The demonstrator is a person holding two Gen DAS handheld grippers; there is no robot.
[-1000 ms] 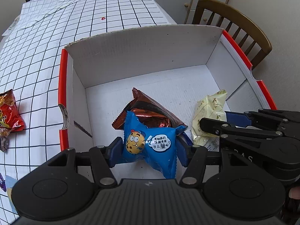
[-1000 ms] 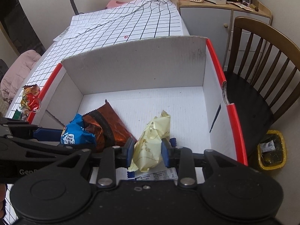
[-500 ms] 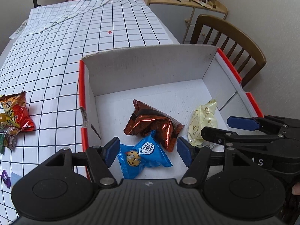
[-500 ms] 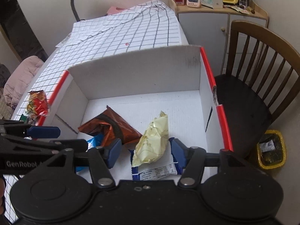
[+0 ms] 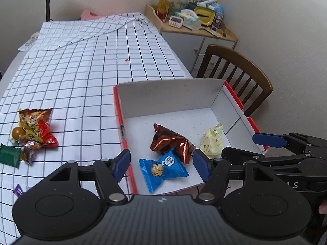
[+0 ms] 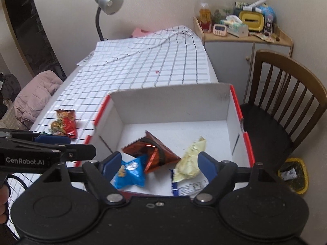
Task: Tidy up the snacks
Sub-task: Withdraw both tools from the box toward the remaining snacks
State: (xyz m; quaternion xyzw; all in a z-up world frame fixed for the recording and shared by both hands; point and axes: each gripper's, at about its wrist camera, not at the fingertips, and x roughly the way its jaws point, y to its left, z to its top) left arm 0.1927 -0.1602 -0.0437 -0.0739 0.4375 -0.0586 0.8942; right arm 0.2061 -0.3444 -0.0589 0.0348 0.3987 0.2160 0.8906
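Both grippers hover above the near edge of the white cardboard box [image 5: 169,96], which has red-trimmed side walls and sits on the counter [image 5: 85,77] under a black-grid white cloth. The left gripper [image 5: 161,164] has its jaws spread wide and holds nothing; the right gripper [image 6: 158,164] is likewise spread and empty.

Three packets lie in the box: a glossy blue cookie packet [image 5: 163,168] nearest the front, a crinkled copper-brown foil bag [image 5: 171,143] touching it from behind, and a pale yellow pillow pack [image 5: 211,141] to the right, with a flat white printed sachet [image 6: 192,186] just beside it in the right wrist view.

The snacks not yet boxed lie on the cloth well to the left of the box: a red-and-orange crisp bag [image 5: 37,127], its long axis running roughly away from the camera and tilted, with a round golden sweet [image 5: 18,132], a small foil-wrapped piece [image 5: 29,152] and a dark green bar [image 5: 9,155] clustered against it. A small purple packet [image 5: 18,189] lies nearer. This pile sits left of the left jaws, so the left gripper is likely the better placed for the next pick; the thin, slippery film will probably crumple when pinched.
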